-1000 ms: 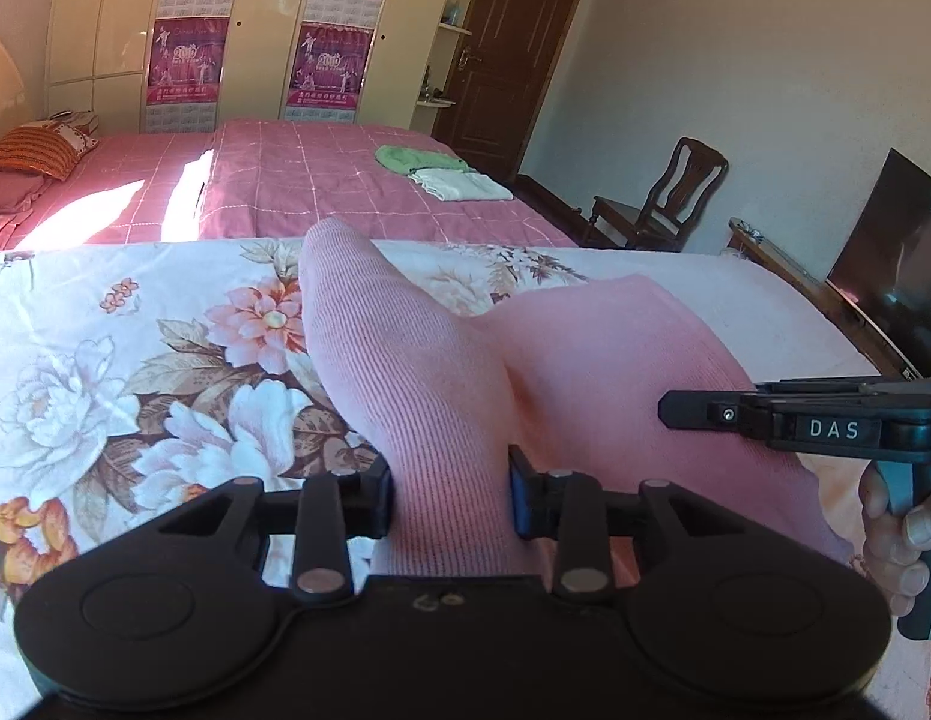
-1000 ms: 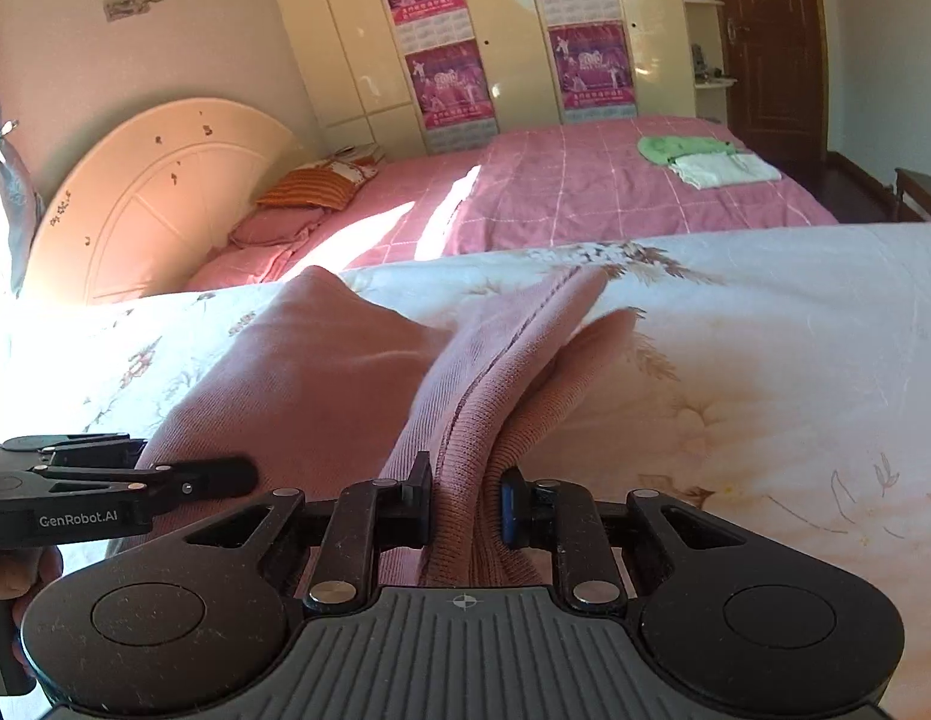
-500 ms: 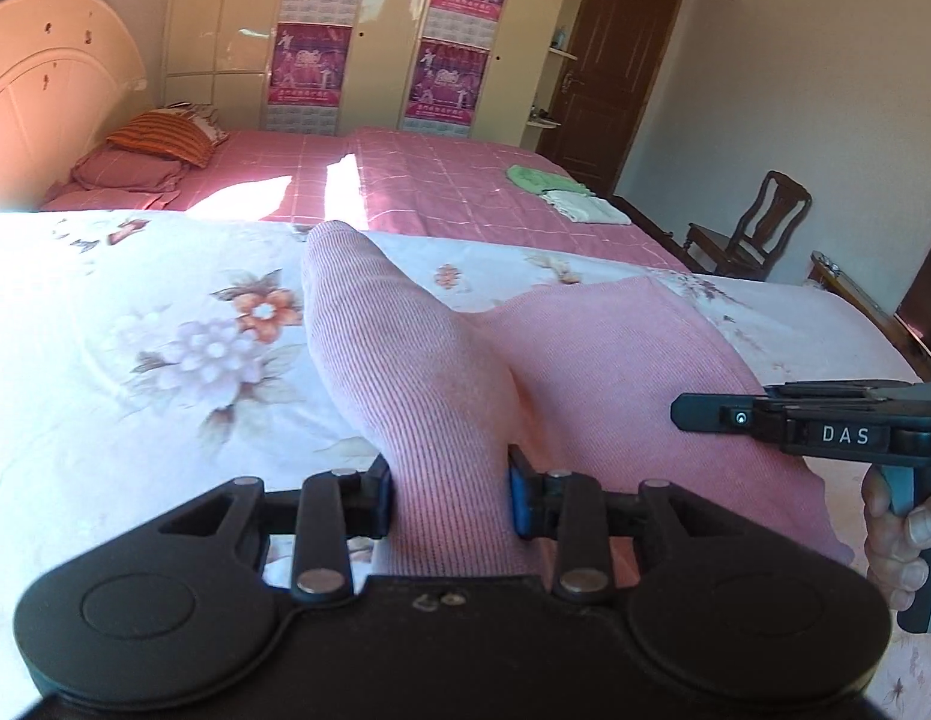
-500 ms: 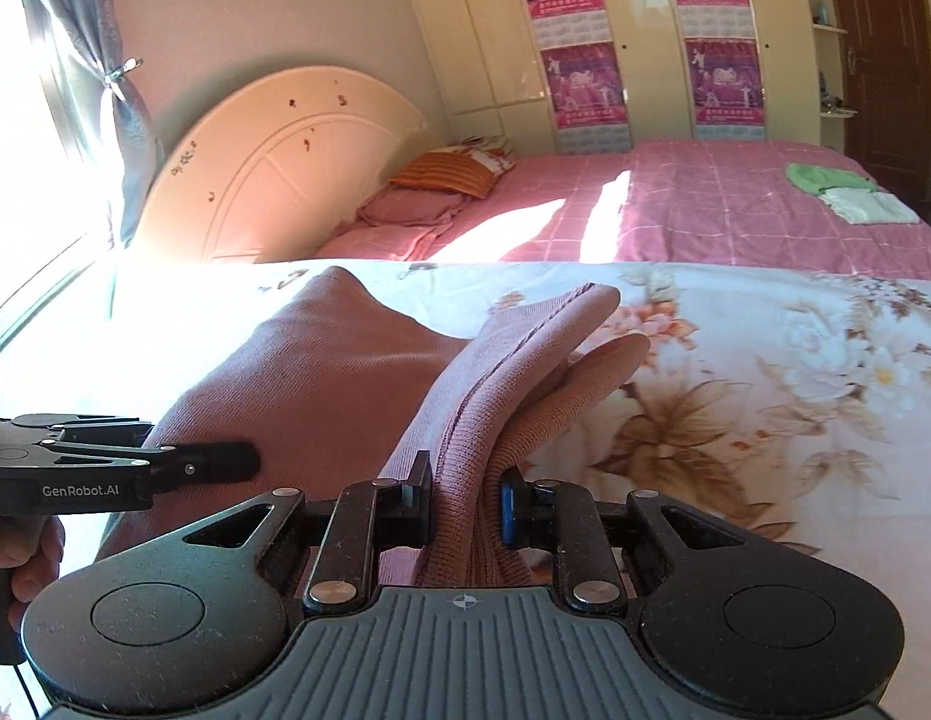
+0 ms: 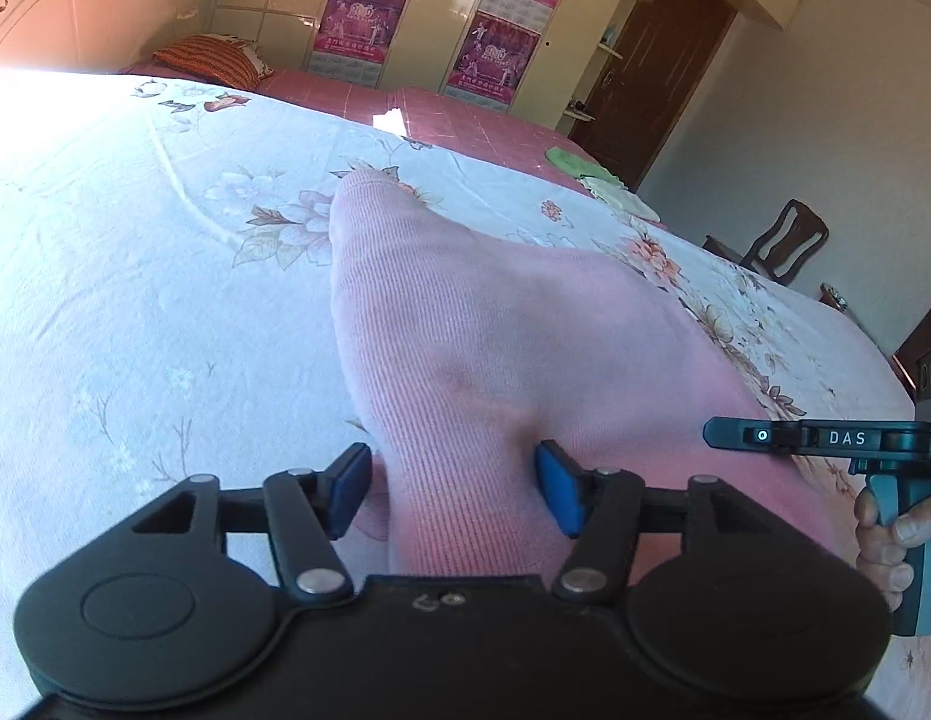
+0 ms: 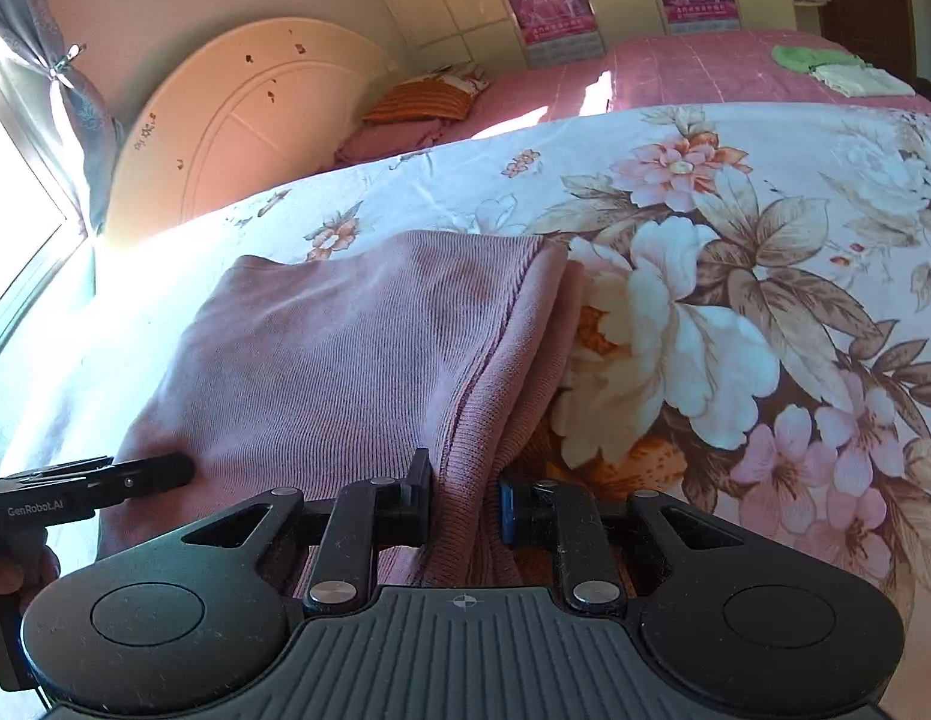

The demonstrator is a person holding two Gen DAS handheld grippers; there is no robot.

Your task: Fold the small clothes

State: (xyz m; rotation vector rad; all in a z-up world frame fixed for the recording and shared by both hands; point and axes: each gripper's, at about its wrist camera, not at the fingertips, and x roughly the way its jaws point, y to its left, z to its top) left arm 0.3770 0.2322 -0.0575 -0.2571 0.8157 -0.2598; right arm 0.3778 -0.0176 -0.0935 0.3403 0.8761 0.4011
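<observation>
Pink sweater [image 6: 357, 360]: on my floral bedsheet [image 6: 765, 240]. My right gripper [image 6: 465, 498] pinches its edge; my left gripper [image 5: 453, 480], jaws just spread, straddles a loose fold. Pink bed [image 6: 675, 66] at 12 o'clock.

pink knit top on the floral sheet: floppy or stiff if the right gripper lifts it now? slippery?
Likely floppy: the pink knit top drapes in soft folds and bunches between the right gripper fingers. Probably light, since it sags rather than holding shape. Ribbed knit looks grippy, not slick. The left gripper has just been opening, so that side may droop.
</observation>
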